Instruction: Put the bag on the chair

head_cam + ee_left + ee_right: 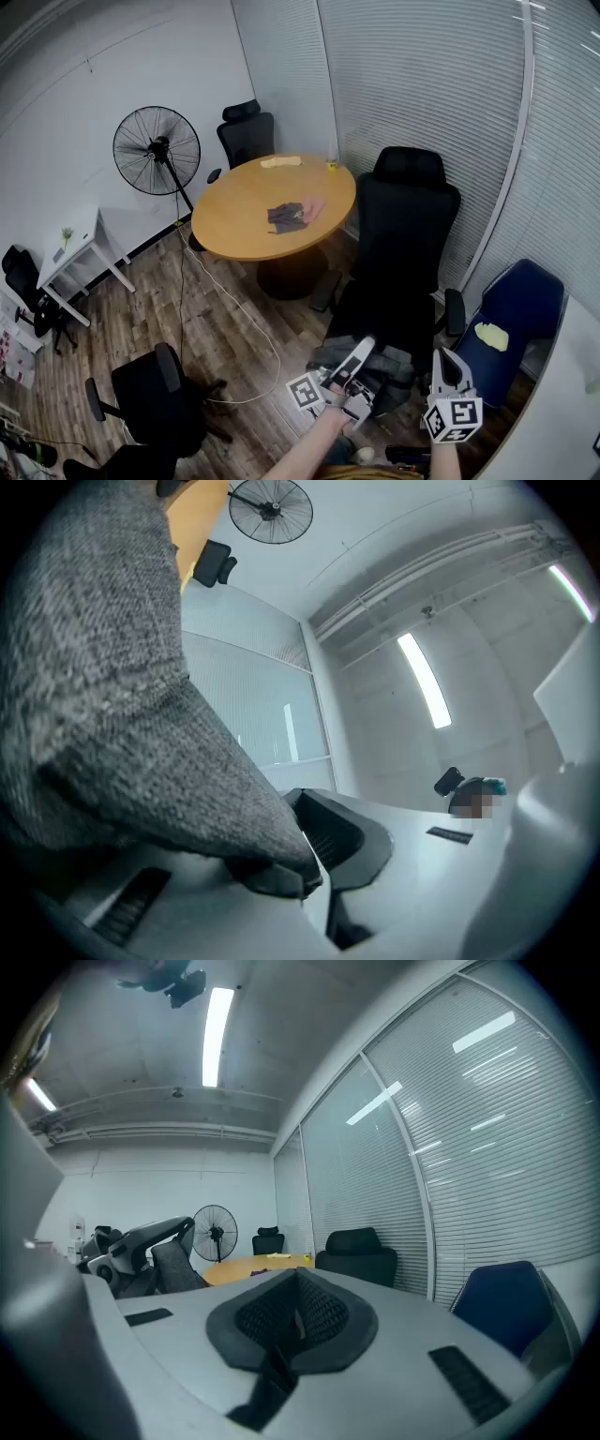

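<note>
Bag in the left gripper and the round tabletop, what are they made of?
Bag: looks like grey woven or knit fabric, matte; a coarse flecked weave shows. Tabletop: likely wood-look laminate, smooth orange-brown; no grain visible.

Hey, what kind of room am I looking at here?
Most likely a small office meeting room: a round wooden table with black office chairs around it, slatted blinds along the walls, and a pedestal fan in the corner.
</note>
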